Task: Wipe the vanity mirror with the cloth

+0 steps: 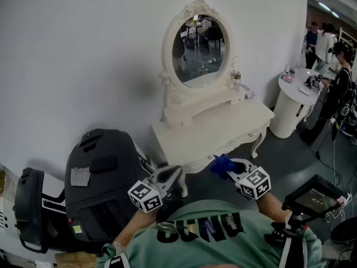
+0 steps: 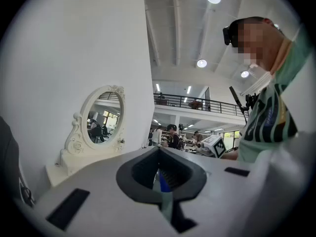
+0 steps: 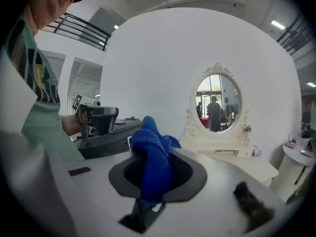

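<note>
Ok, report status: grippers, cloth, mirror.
Left gripper shut, empty. Right gripper shut on the blue cloth. Mirror untouched, across the dressing table from the cloth. Small bottle beside the mirror's frame.

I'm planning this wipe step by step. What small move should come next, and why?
Probably bring the right hand-held gripper forward and up toward the mirror. It is already shut on the cloth, but it hangs near the person's chest, short of the vanity top and well apart from the glass.
</note>
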{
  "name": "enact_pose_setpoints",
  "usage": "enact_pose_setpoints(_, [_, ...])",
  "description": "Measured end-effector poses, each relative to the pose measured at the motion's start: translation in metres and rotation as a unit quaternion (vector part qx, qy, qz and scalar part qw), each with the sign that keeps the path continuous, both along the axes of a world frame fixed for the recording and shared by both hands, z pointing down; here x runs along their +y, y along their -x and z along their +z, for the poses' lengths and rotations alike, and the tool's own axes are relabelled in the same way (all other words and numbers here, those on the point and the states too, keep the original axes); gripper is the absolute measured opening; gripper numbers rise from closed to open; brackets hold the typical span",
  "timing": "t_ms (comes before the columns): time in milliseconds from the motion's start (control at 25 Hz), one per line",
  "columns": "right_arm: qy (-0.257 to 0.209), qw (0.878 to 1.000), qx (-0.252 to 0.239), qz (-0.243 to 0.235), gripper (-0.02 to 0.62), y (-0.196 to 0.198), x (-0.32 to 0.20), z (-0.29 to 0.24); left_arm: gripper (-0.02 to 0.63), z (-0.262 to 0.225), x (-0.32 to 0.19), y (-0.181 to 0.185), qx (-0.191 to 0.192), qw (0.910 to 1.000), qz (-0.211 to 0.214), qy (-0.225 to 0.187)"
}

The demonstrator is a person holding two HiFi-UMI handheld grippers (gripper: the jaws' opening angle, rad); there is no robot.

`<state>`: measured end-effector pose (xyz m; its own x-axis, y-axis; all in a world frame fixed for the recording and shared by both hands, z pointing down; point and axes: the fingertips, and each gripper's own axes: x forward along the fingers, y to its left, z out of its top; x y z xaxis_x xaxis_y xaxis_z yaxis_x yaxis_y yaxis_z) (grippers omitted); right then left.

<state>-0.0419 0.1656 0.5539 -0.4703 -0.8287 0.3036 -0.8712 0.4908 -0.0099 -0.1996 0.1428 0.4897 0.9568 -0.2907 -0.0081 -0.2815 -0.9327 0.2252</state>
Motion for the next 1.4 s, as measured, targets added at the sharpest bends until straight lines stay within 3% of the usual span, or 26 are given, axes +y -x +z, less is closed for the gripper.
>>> enact_pose_setpoints(800, [-0.01, 0.999, -0.021, -0.025, 0.067, 0.0, 0.003, -0.001, 0.006, 0.005, -0.006, -0.014, -0.004, 1.0, 0.0, 0.004])
enact_pose_setpoints(1400, [-0.017, 0.998, 0.002, -0.059, 0.067, -0.127, 0.029, -0.005, 0.006, 0.004, 0.019, -0.161, 0.003, 1.0, 0.004, 0.005])
